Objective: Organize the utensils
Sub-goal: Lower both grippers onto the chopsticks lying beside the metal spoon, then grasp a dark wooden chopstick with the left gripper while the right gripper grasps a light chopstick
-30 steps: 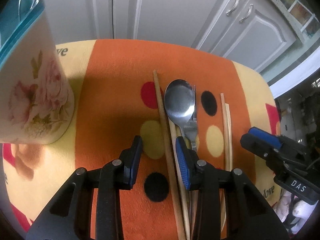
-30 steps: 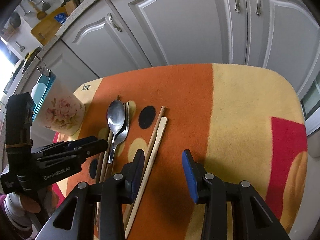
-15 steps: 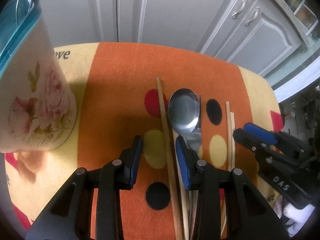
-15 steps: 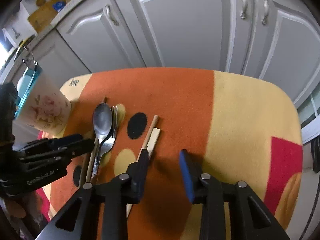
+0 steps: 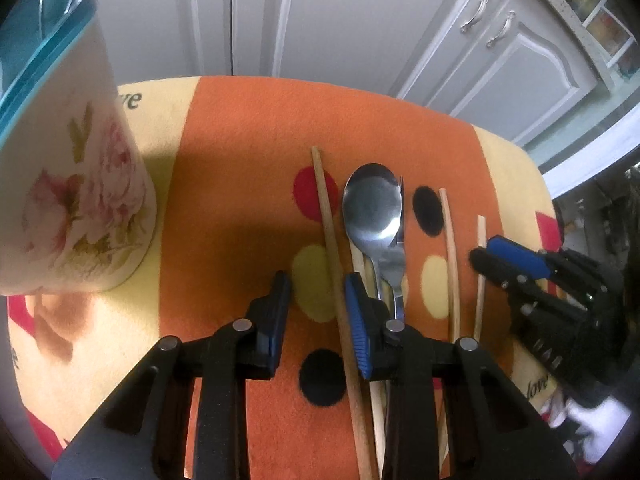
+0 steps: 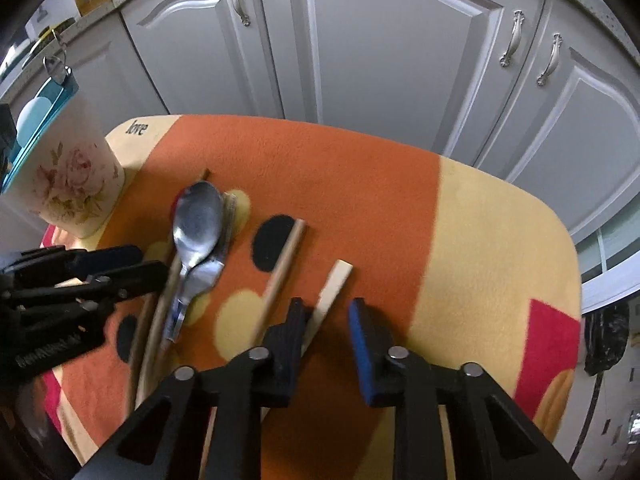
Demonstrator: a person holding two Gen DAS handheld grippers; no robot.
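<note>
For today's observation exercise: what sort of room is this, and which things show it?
Most likely a home kitchen: grey panelled cabinet doors with metal handles, a steel spoon and wooden chopsticks on an orange spotted cloth.

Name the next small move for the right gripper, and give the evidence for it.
Probably finish closing on the pale chopstick: the right gripper is closing, the stick running under its left finger, not yet pinched. Then carry it to the flowered holder.

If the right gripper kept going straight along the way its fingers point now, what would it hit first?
Probably the pale flat chopstick, which runs between the closing jaws of the right gripper, close against its left finger. Past it lies only the orange mat; depth is unclear.
</note>
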